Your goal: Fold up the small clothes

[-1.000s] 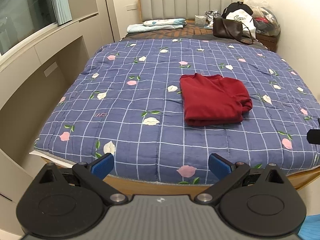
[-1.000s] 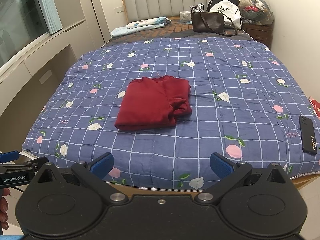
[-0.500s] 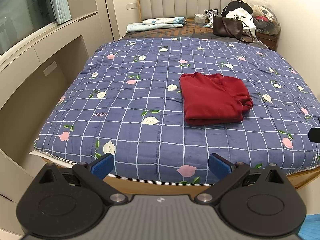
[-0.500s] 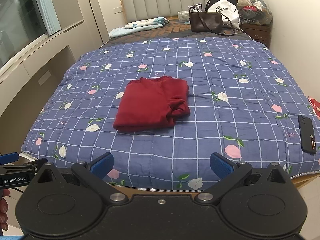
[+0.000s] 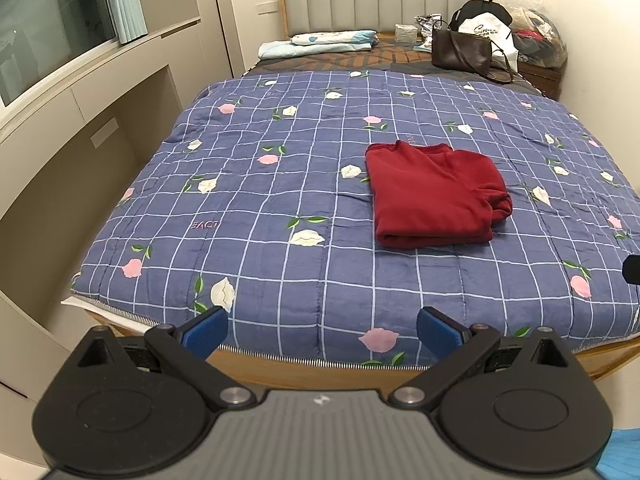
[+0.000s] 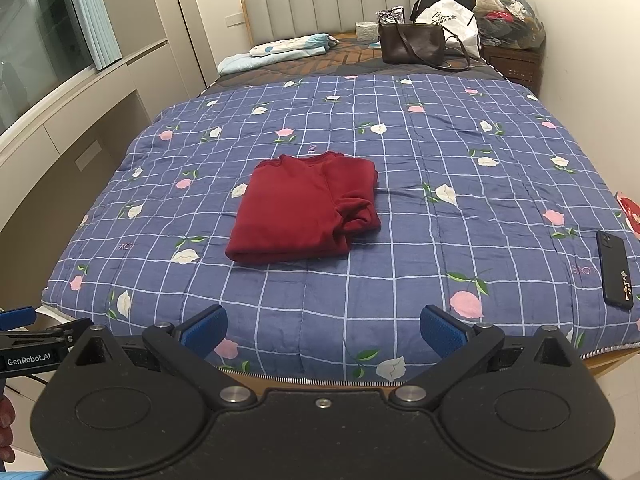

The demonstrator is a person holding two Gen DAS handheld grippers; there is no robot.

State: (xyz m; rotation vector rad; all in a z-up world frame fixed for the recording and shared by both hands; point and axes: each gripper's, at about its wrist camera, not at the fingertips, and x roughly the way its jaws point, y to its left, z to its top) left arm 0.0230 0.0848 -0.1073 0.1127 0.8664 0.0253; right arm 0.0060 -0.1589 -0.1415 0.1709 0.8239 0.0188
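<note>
A dark red garment lies folded into a rough rectangle on the blue checked quilt, about mid-bed. My left gripper hangs open over the foot of the bed, well short of the garment and to its left. My right gripper is open too, at the foot edge, with the garment ahead and slightly left. Neither holds anything. The left gripper's body shows at the lower left of the right wrist view.
A black phone lies on the quilt near the right edge, a red packet beyond it. A brown handbag, bags and pillows crowd the headboard. Built-in shelving runs along the left; a wall on the right.
Both grippers have drifted slightly, so the bed and garment sit a little lower in both views. The garment itself has not moved and both grippers stay open.
</note>
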